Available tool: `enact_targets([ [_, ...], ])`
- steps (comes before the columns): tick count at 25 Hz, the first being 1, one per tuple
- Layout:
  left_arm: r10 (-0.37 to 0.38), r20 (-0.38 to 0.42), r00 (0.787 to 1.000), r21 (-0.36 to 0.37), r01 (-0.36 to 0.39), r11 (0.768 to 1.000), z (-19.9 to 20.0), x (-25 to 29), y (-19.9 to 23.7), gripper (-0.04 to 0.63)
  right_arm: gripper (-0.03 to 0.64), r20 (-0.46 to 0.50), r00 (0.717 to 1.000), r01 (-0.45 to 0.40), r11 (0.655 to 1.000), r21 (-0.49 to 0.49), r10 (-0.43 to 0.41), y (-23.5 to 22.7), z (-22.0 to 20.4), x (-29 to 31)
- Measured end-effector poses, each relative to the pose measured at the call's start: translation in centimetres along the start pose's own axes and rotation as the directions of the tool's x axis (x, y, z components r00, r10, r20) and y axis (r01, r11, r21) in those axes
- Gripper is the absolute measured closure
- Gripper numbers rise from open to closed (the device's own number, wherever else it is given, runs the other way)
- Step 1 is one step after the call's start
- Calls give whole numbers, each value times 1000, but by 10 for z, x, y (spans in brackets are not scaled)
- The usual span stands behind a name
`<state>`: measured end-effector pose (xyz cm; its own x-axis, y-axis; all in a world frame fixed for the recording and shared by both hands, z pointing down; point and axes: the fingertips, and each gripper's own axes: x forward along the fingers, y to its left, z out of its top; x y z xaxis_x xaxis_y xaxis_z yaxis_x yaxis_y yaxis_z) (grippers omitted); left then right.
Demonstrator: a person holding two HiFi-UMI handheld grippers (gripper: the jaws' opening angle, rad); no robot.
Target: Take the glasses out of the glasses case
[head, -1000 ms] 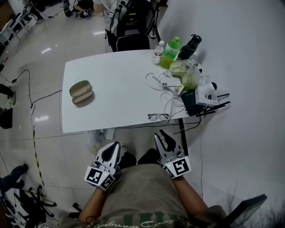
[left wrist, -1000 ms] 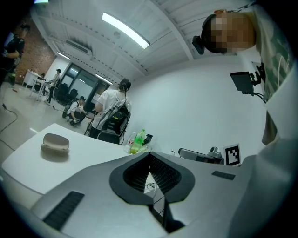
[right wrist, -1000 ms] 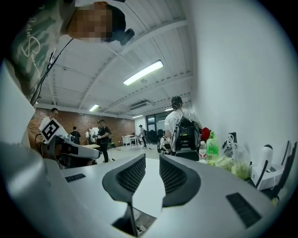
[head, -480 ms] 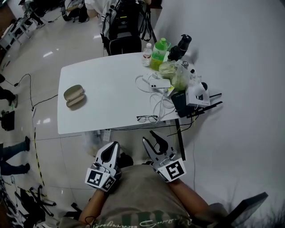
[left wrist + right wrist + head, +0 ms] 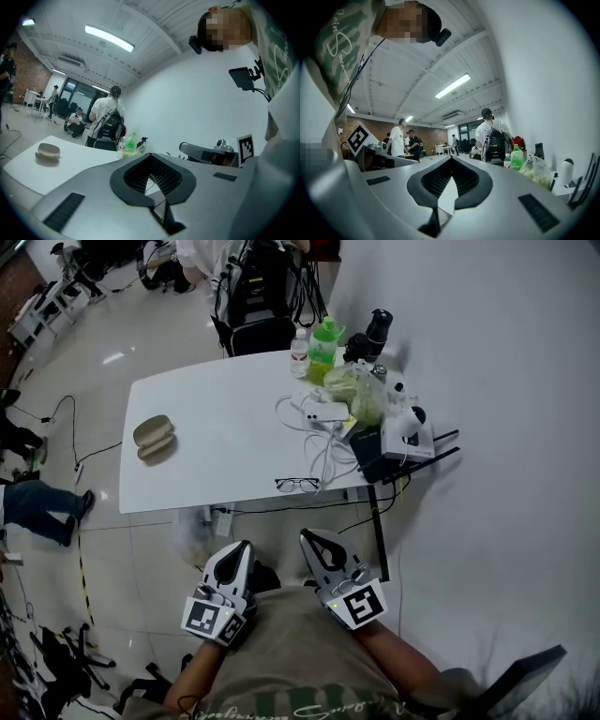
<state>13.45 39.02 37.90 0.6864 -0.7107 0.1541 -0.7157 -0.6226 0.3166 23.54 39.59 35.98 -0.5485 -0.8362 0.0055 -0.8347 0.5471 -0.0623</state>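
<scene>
The tan glasses case point(image 5: 153, 437) lies open on the left part of the white table point(image 5: 225, 418); it also shows small in the left gripper view point(image 5: 48, 151). A pair of black-framed glasses point(image 5: 297, 485) rests on the table near its front edge, outside the case. Both grippers hang below the table edge, close to the person's body. My left gripper point(image 5: 241, 549) is shut with nothing in it, jaws meeting at the tip point(image 5: 150, 157). My right gripper point(image 5: 310, 539) is likewise shut and empty point(image 5: 451, 160), a little below the glasses.
The table's right end is crowded: a green bottle point(image 5: 322, 337), a water bottle point(image 5: 299, 352), a plastic bag point(image 5: 356, 390), a white cable point(image 5: 323, 442), a phone point(image 5: 323, 412) and black gear point(image 5: 375, 451). A backpack chair point(image 5: 258, 296) stands behind. A white wall runs on the right.
The right gripper's jaws have gone from open to shut and it has drifted left. The view has shifted, so the table sits further left and higher. A person's legs appeared at left.
</scene>
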Motion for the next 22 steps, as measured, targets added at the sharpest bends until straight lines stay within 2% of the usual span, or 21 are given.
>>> enact_targets([
  [4, 26, 12, 1000, 24, -26, 999, -6, -8, -19, 589, 604, -29, 999, 18, 1000, -3, -18, -7, -10, -19],
  [7, 53, 12, 999, 20, -54, 998, -20, -13, -33, 588, 604, -16, 1000, 23, 1000, -4, -23, -9, -11, -30],
  [10, 52, 4, 999, 5, -52, 999, -42, -21, -50, 588, 604, -27, 999, 15, 999, -31, -16, -3, -20, -50],
  [13, 53, 36, 998, 15, -54, 998, -42, -34, -56, 588, 604, -56, 998, 36, 999, -25, -37, 5, -33, -65],
  [18, 37, -33, 999, 6, -37, 999, -53, -37, -52, 588, 604, -68, 993, 102, 995, 21, -101, 11, -36, -77],
  [22, 28, -49, 998, -14, -28, 999, -50, -40, -45, 588, 604, -55, 993, 107, 994, 10, -106, 25, -26, -76],
])
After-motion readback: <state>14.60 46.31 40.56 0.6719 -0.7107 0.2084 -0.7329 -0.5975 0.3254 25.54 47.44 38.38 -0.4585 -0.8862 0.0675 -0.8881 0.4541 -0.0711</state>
